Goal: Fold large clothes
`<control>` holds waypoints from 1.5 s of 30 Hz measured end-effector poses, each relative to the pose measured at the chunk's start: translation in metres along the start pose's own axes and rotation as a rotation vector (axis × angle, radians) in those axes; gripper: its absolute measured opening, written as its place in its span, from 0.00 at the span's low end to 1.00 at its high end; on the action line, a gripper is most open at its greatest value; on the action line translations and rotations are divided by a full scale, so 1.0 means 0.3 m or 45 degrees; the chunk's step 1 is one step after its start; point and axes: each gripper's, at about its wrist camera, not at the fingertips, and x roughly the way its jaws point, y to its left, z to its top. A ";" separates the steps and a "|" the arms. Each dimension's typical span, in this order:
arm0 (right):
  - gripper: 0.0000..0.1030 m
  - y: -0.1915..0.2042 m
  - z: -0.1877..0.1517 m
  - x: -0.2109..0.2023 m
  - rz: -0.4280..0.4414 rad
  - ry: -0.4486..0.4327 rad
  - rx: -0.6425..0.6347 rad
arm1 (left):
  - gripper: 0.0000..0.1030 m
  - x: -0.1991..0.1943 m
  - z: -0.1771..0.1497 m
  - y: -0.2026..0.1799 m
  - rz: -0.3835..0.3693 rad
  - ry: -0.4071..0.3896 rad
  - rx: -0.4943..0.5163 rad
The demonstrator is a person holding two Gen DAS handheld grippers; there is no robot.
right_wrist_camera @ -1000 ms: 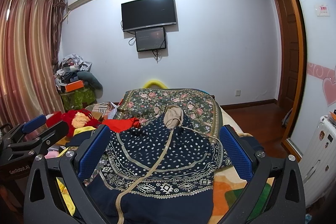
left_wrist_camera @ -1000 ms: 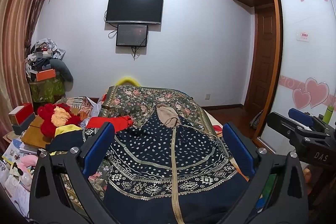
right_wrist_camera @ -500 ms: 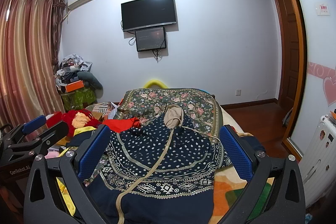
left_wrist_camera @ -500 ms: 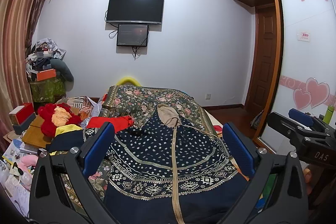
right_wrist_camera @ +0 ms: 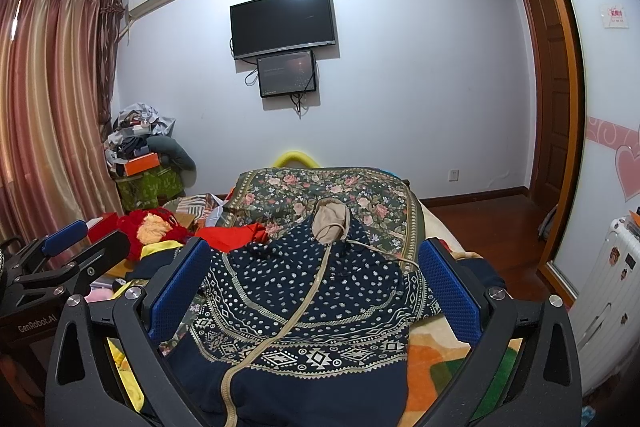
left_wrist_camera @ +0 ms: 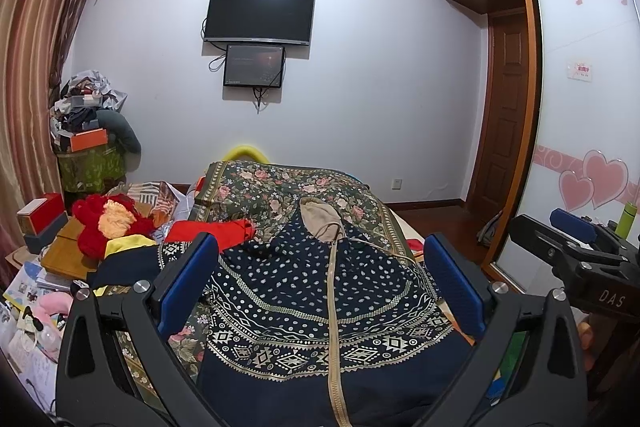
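A dark navy hooded jacket (left_wrist_camera: 320, 303) with gold dotted patterns and a tan zip lies spread on the bed, hood end far from me; the same jacket (right_wrist_camera: 312, 303) fills the right wrist view. My left gripper (left_wrist_camera: 320, 275) hovers above it, open, nothing between its blue pads. My right gripper (right_wrist_camera: 312, 275) is also open and empty above the jacket. The right gripper (left_wrist_camera: 576, 247) shows at the right edge of the left wrist view. At the left edge of the right wrist view, the left gripper (right_wrist_camera: 60, 259) is visible.
A floral quilt (left_wrist_camera: 280, 191) covers the far bed. Red and yellow clothes (left_wrist_camera: 112, 223) and boxes are piled at the left. A cluttered stack (right_wrist_camera: 140, 151) stands by the curtain. A wardrobe door (left_wrist_camera: 580, 147) and white radiator (right_wrist_camera: 608, 307) are at the right.
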 end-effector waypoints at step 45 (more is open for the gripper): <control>1.00 -0.001 -0.010 0.658 -0.088 0.383 -0.018 | 1.00 0.569 -0.086 0.741 0.611 0.186 -0.145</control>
